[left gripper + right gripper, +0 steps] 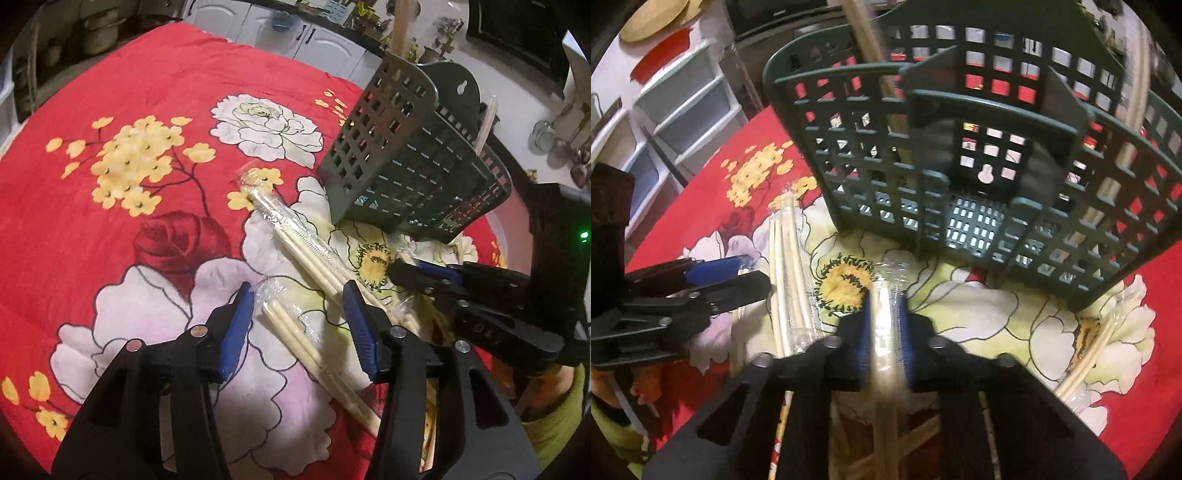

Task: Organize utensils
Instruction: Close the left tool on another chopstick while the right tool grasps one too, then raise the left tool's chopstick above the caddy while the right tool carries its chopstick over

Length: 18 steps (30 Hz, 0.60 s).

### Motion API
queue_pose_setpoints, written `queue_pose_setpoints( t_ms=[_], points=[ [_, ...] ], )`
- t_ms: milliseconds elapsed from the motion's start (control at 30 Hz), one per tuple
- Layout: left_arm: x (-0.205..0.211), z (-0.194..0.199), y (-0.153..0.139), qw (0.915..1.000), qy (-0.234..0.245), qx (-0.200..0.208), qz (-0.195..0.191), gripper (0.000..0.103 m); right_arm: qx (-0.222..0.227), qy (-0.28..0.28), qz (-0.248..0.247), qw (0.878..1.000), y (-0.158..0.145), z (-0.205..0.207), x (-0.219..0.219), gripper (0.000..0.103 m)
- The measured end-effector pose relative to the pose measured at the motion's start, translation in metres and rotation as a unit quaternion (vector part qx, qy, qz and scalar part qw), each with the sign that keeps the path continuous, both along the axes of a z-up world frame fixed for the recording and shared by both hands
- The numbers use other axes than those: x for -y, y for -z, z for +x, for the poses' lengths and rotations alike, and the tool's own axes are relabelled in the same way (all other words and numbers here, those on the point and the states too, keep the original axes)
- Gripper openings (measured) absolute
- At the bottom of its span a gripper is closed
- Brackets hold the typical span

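Blue-padded and spread wide, the left gripper [299, 325] hangs low over the red floral cloth [110, 229] with nothing between its pads. One wrapped chopstick pair [314, 350] lies right in that gap, running from between the fingertips back under the right-hand finger, apparently flat on the cloth and not yet pinched. Just ahead of the tips and a touch to their right, a second wrapped pair [291, 229] lies at a slant, its crinkled plastic end pointing away.

Further right and beyond both tools stands the green utensil basket [406, 166], tipped a little, with a wooden handle [399, 26] already poking up out of it.

Over to the right gripper [886, 332]: its blue pads are squeezed in on a wrapped pair of chopsticks [886, 354], the bundle running straight out between the fingers and blurred with motion. The basket's latticed wall [960, 177] looms directly ahead of it. More loose sticks [1086, 365] lie off to this gripper's right on the cloth.

So the step in hand looks like a delivery. To do it well, the right tool wants to keep its squeeze firm, since slick wrapping can slide, lift the bundle clear of the basket's rim, tip it end-down and release only once the lower end is inside a compartment. Which compartment is free cannot be told from here. Meanwhile the left tool should close across the middle of its pair, so the sticks rise level rather than pivoting out.
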<state>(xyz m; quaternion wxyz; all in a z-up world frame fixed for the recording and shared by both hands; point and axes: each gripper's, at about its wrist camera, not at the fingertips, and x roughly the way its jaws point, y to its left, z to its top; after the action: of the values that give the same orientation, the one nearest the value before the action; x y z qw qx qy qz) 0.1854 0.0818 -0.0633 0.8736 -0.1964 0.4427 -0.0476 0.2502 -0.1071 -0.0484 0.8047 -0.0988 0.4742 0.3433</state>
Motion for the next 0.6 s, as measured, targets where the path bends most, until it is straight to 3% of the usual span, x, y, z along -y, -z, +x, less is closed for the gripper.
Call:
queue_pose_setpoints(
  t_ms=[133,233,267,400,600],
  points=[
    [0.004,0.004,0.000,0.9994,0.004,-0.001,0.035,0.036,0.030,0.017,0.016,0.999,-0.015,-0.008,0.022,0.011],
    [0.002,0.005,0.000,0.9988,-0.001,-0.003,0.048,0.021,0.050,0.028,0.037,0.998,-0.028,-0.013,0.035,0.011],
    [0.001,0.006,0.001,0.9985,-0.007,-0.006,0.054,0.012,0.057,0.030,0.042,0.997,-0.032,-0.014,0.039,0.011],
    [-0.007,0.004,0.002,0.9989,-0.011,-0.003,0.045,0.005,0.083,0.034,0.058,0.994,-0.047,-0.024,0.049,0.010],
    [-0.013,0.001,-0.010,0.9993,-0.008,0.012,0.035,0.003,0.118,0.044,0.088,0.988,-0.072,-0.039,0.072,0.010]
  ],
)
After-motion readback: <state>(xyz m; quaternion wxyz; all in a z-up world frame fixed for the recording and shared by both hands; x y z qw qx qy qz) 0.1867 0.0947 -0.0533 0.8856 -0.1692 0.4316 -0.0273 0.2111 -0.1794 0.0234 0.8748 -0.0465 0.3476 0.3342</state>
